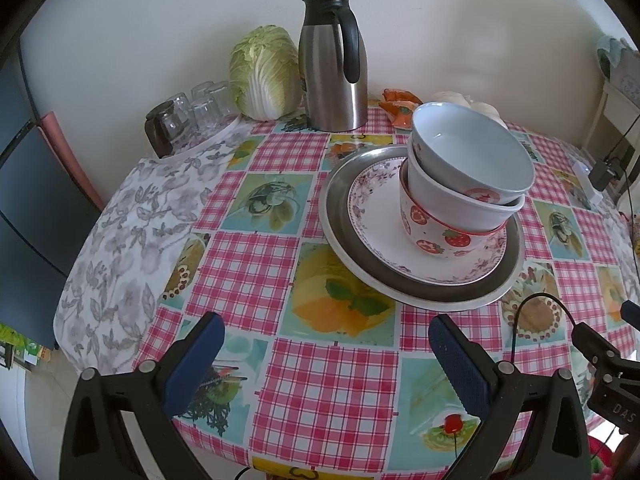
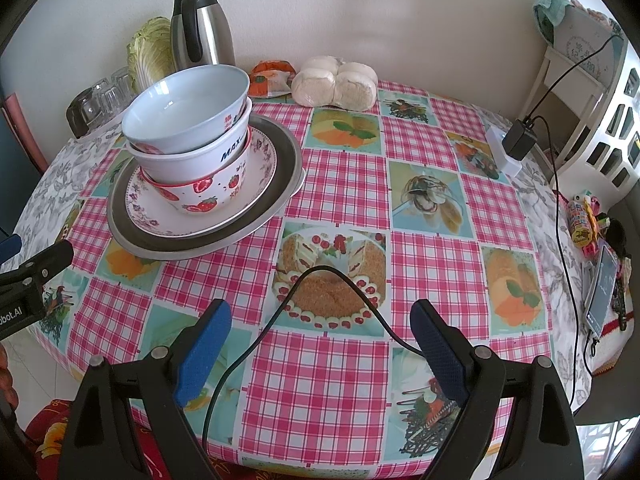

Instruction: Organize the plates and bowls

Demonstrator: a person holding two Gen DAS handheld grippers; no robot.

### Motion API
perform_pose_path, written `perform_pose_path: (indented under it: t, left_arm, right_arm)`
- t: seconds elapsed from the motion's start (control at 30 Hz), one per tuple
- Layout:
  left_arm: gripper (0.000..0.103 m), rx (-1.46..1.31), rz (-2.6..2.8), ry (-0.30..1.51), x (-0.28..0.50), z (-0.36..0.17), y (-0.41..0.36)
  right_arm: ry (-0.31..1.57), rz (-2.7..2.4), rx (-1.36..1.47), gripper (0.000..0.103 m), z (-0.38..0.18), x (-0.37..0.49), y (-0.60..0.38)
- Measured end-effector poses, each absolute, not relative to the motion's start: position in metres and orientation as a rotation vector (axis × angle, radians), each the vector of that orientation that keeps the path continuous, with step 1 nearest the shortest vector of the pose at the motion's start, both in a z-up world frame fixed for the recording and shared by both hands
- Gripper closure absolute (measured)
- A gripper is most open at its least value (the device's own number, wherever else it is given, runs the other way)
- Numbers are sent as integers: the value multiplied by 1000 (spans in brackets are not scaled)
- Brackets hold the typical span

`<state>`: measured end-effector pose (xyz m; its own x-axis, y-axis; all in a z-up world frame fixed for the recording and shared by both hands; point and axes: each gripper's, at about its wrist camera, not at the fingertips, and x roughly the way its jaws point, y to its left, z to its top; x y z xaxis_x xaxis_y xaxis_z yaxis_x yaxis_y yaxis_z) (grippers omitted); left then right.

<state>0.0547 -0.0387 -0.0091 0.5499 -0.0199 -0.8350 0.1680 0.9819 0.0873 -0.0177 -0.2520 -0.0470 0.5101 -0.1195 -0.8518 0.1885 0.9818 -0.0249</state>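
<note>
Plain cream wall behind checked-cloth table, white shelf unit at right.

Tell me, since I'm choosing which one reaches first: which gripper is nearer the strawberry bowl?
Left. The left gripper sits open just in front of the strawberry bowl; the right gripper sits open further off to the bowl's right.
</note>
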Motion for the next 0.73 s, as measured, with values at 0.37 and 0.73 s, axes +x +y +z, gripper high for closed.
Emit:
perform_pose_path:
  t: [0.37, 0.73]
  left_arm:
    - [0, 171, -103, 986, 55, -10, -38]
    - [0, 163, -112, 936, 50, -1, -36]
  right_arm:
    - [1026, -184, 74, 12, -49, -18, -252]
    - [1027, -184, 74, 12, -49, -17, -253]
